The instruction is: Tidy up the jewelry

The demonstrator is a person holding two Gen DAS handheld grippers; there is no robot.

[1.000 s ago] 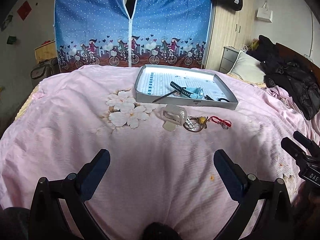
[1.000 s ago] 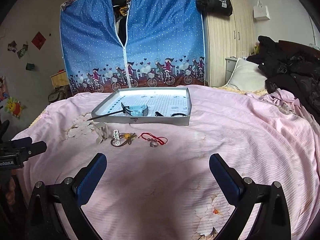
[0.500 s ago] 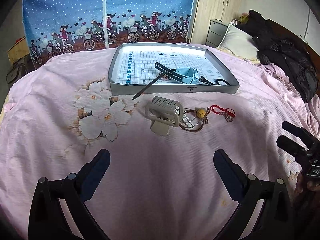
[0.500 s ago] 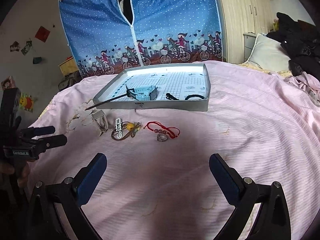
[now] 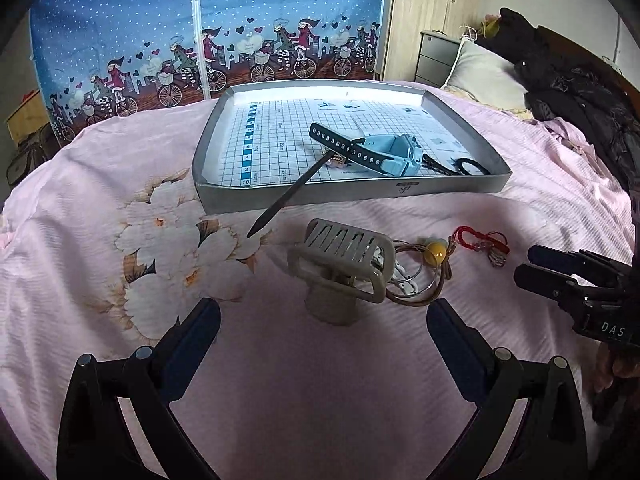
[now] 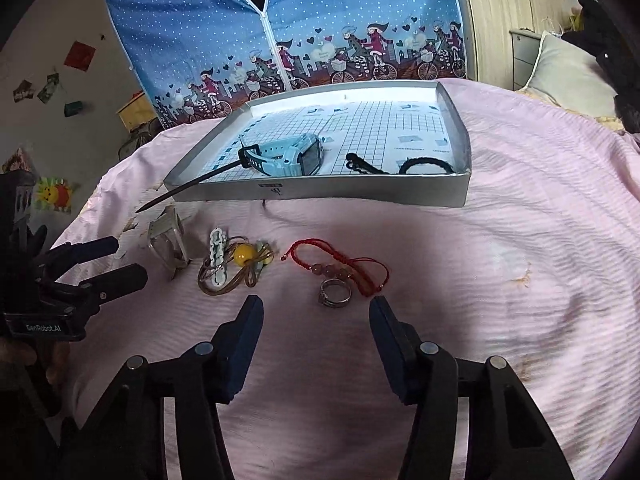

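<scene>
Both grippers hover, jaws spread and empty, over jewelry lying loose on a pink bedspread (image 6: 520, 208).

The grey tray (image 6: 452, 196) at twelve o'clock, grid-lined with printed numbers, likely the sorting target, holds a blue watch (image 6: 296, 152). A beige hair claw (image 5: 344, 260) sits ahead of the left gripper (image 5: 324, 322); the red cord bracelet (image 6: 340, 264) and ring (image 6: 334, 294) lie before the right gripper (image 6: 316, 308). Housings read "GenRobot.AI" and "DAS".
</scene>
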